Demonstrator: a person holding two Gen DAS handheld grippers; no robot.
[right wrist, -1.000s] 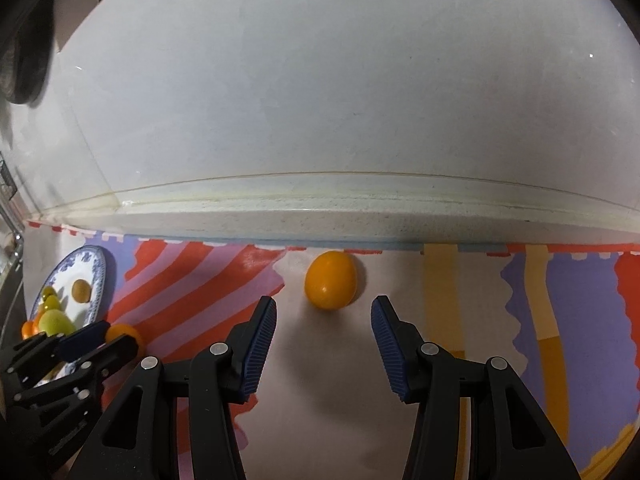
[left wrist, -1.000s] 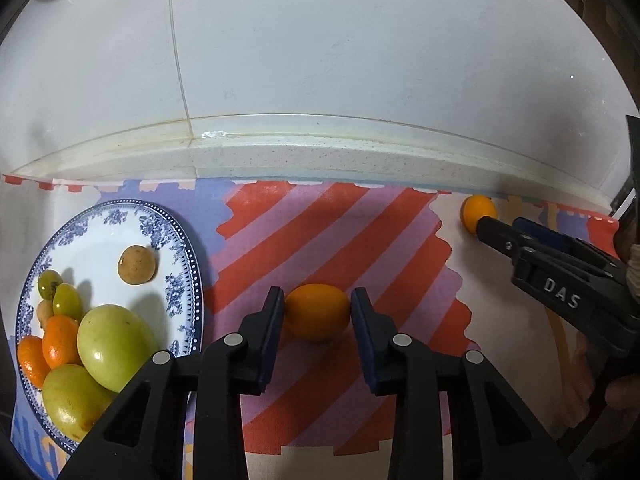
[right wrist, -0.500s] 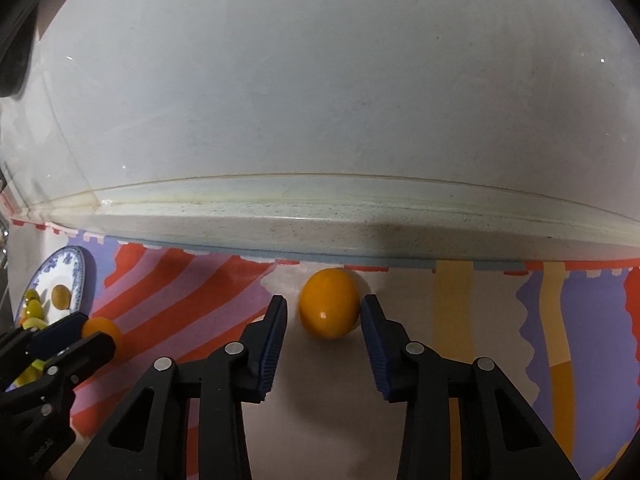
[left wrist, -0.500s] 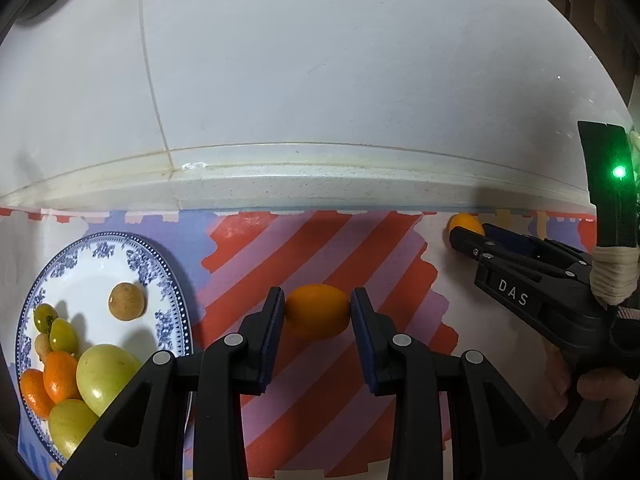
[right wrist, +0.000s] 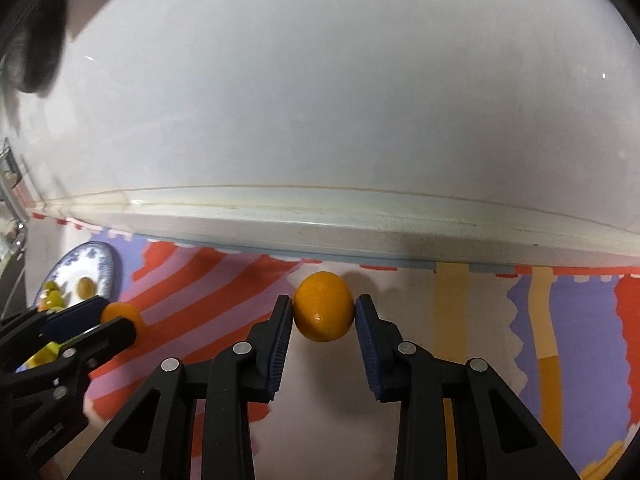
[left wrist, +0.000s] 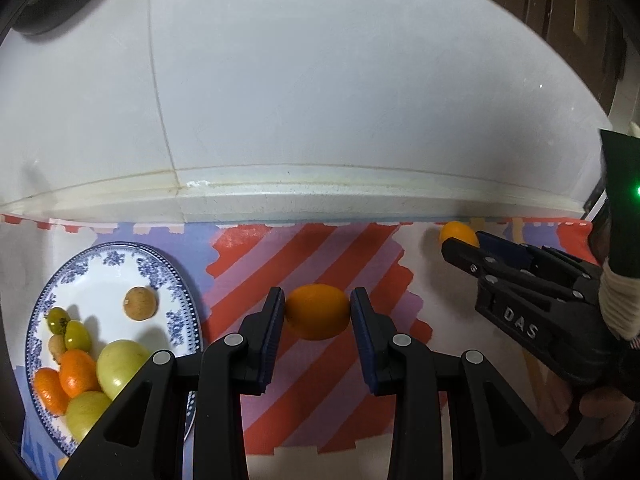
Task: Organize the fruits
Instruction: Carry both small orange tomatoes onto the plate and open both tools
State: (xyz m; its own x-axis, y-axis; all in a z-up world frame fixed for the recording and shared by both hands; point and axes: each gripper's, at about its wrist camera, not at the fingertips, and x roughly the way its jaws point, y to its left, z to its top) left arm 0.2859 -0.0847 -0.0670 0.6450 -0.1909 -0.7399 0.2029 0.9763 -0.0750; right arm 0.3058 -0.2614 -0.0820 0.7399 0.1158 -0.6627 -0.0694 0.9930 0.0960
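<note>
My left gripper (left wrist: 318, 312) is shut on an orange kumquat (left wrist: 318, 312), held just above the striped mat. My right gripper (right wrist: 324, 308) is shut on a second orange kumquat (right wrist: 324, 306) near the wall ledge. A blue-and-white plate (left wrist: 168, 276) at the left holds a brown round fruit (left wrist: 140, 303), green fruits (left wrist: 120, 366) and small orange fruits (left wrist: 76, 372). The right gripper (left wrist: 460, 246) also shows at the right of the left wrist view, and the left gripper (right wrist: 120, 322) at the left of the right wrist view.
A colourful striped mat (left wrist: 320, 248) covers the counter. A white ledge (left wrist: 320, 196) and tiled wall run along the back. The plate also shows far left in the right wrist view (right wrist: 106, 264).
My right gripper moved forward and closed its jaws onto the kumquat by the ledge. My left gripper kept its hold on the other kumquat and shifted slightly.
</note>
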